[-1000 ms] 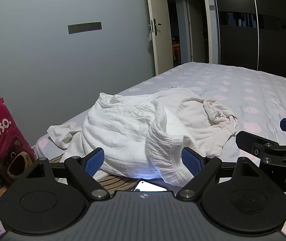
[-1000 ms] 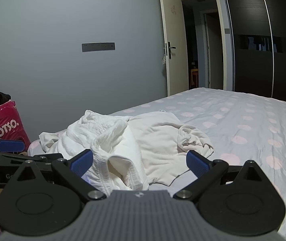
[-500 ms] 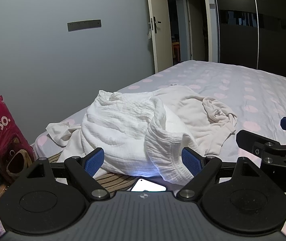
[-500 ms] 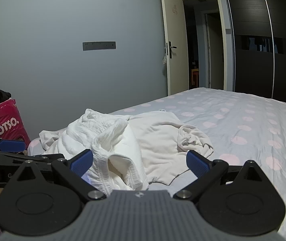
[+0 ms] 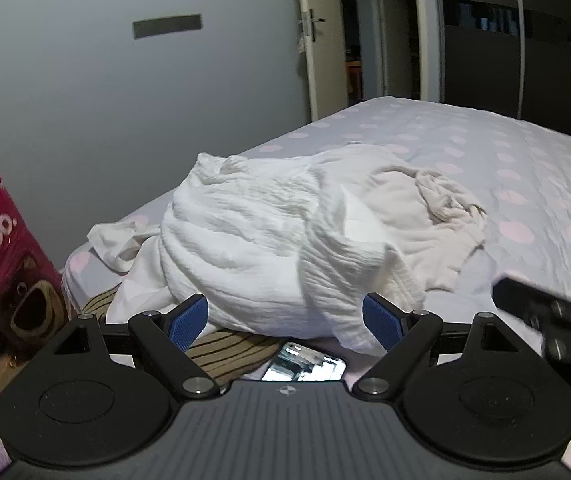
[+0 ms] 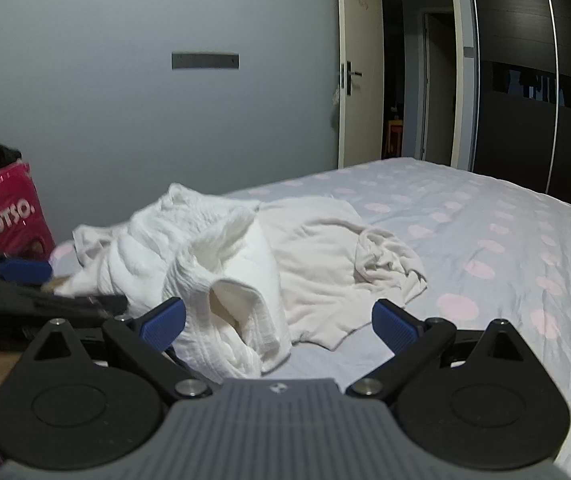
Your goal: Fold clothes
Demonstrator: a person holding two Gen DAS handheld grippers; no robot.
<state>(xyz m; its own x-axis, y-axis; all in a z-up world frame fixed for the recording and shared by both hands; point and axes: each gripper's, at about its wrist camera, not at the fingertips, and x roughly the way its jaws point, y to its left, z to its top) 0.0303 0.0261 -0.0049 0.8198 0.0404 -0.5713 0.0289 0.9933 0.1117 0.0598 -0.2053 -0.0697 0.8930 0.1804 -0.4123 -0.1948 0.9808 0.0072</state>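
Left wrist view: the left gripper [image 5: 285, 322] stands with its jaws spread wide and holds nothing; its blue pads [image 5: 187, 323] sit low before the near corner of the bed [image 5: 517, 168]. The bed carries a pale lilac sheet with pink dots. A heap of white clothes [image 5: 285, 240] lies at that near left corner: a crinkled white garment [image 5: 245, 248] bunched on top toward the left edge, and a smoother cream garment [image 5: 405, 208] spread beside it toward the middle of the bed, the two overlapping. A striped brown cloth [image 5: 225, 354] shows under the heap at the near edge, and a phone [image 5: 305, 368] with a lit screen lies just beside it. A pink bag marked LOTSO [image 5: 1, 264] stands off the bed to the left. Right wrist view: the right gripper [image 6: 279, 324] is likewise wide open and empty, its pads apart from the cloth, with a cuff-like opening of the crinkled garment lying between them at the near edge. The left tool appears blurred at the frame's left. Behind the bed stand a grey wall [image 6: 125, 120] with a dark plate [image 6: 205, 61], an open cream door [image 6: 359, 68] onto a dim passage, and a dark sliding wardrobe [image 6: 525, 80].
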